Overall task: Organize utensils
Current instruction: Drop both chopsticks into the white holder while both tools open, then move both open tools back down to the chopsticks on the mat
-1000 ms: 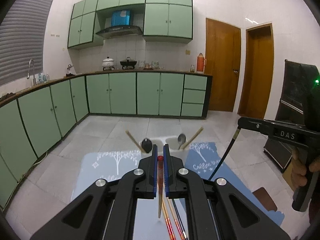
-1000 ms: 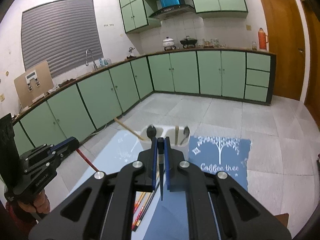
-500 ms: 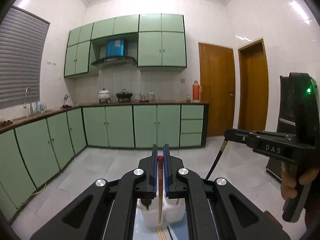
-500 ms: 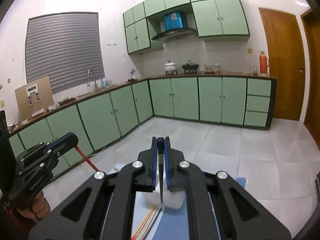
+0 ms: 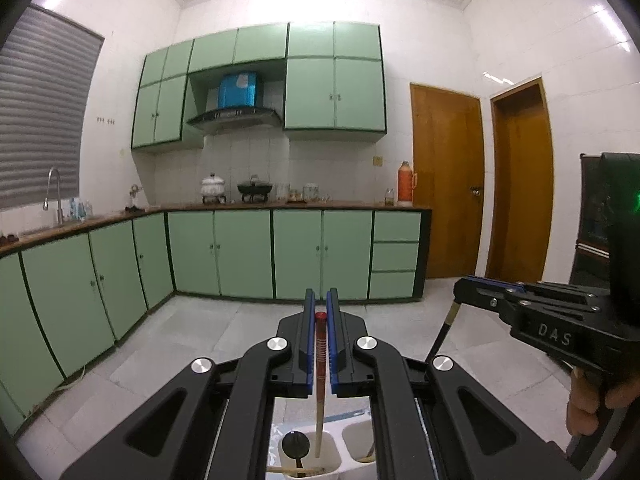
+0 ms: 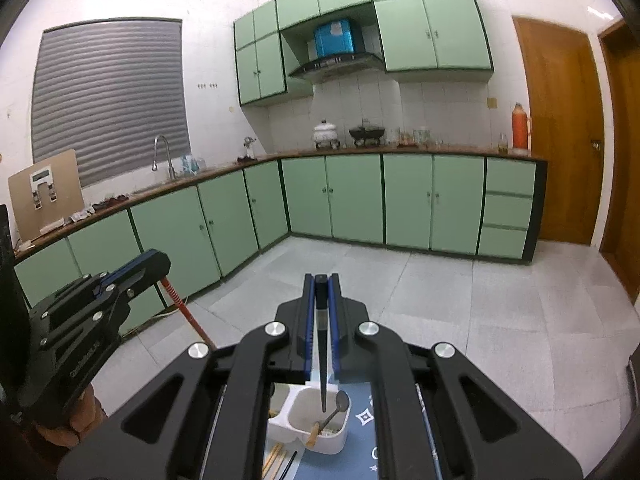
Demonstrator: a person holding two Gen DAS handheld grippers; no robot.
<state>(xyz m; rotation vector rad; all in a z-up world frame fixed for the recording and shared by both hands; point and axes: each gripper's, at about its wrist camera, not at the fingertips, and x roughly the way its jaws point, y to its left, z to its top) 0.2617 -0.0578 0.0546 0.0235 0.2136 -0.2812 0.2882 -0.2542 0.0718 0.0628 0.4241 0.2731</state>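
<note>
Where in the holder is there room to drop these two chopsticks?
Right compartment: bare floor between the divider and the leaning spoon, under the black chopstick. Left compartment: a gap between the black spoon and the divider, beside the red chopstick. Crowded: in front of the holder, where loose chopsticks lie.

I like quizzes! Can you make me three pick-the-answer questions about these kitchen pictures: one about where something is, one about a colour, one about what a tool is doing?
1. Where is the silver spoon?
A. in the white holder
B. on the floor
C. on the counter

2. What colour is the top of the left tool's chopstick?
A. green
B. red
C. white

3. What is the right tool doing?
A. wide open
B. holding a cup
C. gripping a black chopstick

Answers: A, it leans inside the holder; B, its tip is red; C, both fingers clamp it.
</note>
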